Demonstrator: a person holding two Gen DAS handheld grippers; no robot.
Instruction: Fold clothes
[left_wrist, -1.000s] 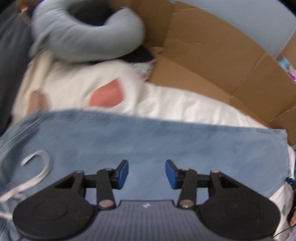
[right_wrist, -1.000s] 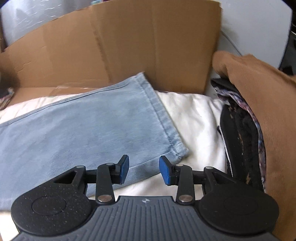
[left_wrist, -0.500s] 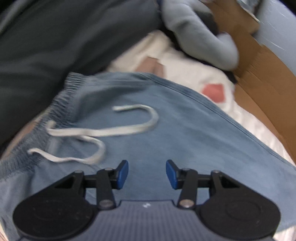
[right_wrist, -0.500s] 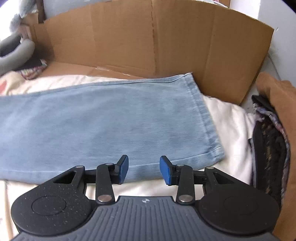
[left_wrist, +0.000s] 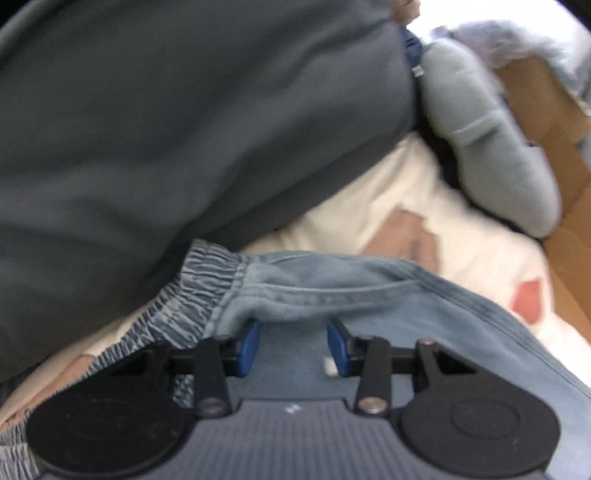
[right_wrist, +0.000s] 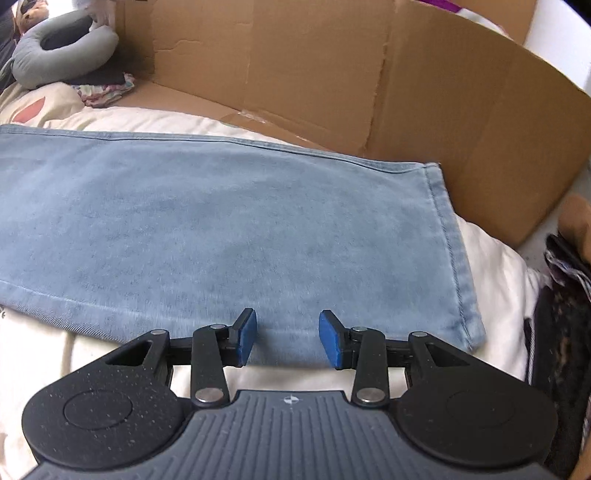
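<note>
Light blue jeans (right_wrist: 221, 221) lie flat on a cream sheet (right_wrist: 491, 273), the leg hem (right_wrist: 456, 258) to the right. My right gripper (right_wrist: 288, 338) hovers open over the leg's near edge, close to the hem, with denim below its pads. In the left wrist view the elastic waistband (left_wrist: 199, 288) curves off to the left. My left gripper (left_wrist: 293, 343) sits low on the jeans (left_wrist: 424, 317) just behind the waistband. Its jaws are closing, a raised ridge of denim bunches at the fingertips, and cloth lies between the pads without being pinched.
A cardboard box wall (right_wrist: 369, 85) stands behind the jeans. A grey neck pillow (right_wrist: 55, 48) lies at the far left, also the pillow (left_wrist: 491, 140) in the left view. A large dark grey-blue cloth (left_wrist: 166, 129) fills the left view's upper half. Dark patterned clothes (right_wrist: 561, 314) are stacked on the right.
The left gripper slid across the jeans to the waistband and dropped closer; the drawstring left its view and its jaws narrowed. The right gripper shifted slightly along the leg's near edge and rolled.
</note>
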